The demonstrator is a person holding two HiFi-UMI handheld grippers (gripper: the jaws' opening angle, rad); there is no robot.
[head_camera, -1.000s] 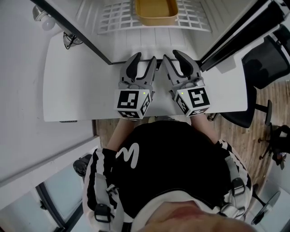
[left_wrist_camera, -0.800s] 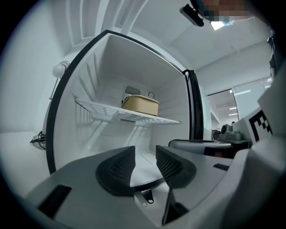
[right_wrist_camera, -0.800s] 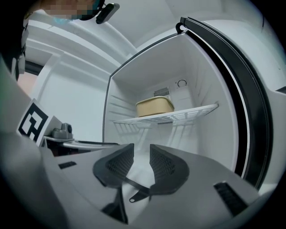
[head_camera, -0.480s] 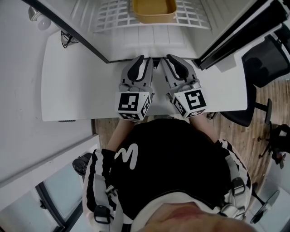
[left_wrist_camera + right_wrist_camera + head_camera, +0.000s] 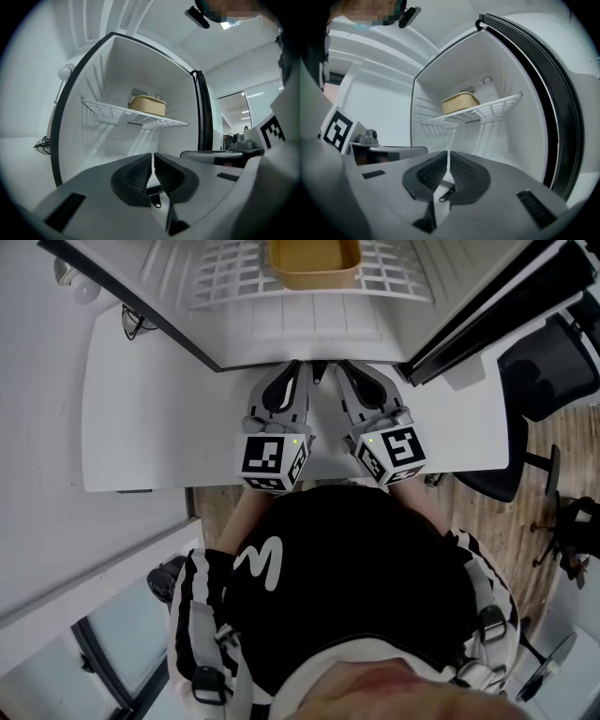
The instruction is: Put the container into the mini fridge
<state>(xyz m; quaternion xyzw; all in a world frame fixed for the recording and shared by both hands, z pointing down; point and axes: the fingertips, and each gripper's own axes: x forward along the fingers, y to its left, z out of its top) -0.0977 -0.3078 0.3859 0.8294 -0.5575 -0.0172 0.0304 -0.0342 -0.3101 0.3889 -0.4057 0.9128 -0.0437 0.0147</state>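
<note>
A tan container point(image 5: 313, 263) rests on the white wire shelf point(image 5: 225, 282) inside the open mini fridge; it also shows as container point(image 5: 147, 105) and container point(image 5: 461, 102). Both grippers sit side by side at the fridge's front edge, well short of the container. My left gripper point(image 5: 298, 367) is shut, pads together with nothing between them, as gripper point(image 5: 153, 154) shows. My right gripper point(image 5: 343, 367) has just been closing and is shut on nothing, gripper point(image 5: 448, 153).
The fridge stands on a white table point(image 5: 150, 427). Its door point(image 5: 487, 310) is swung open to the right. A black office chair point(image 5: 553, 362) stands at the far right, and a cable point(image 5: 136, 324) lies at the table's left.
Both grippers' jaws went from wide apart to closed, with nothing between them. The hands stayed at the fridge opening.
</note>
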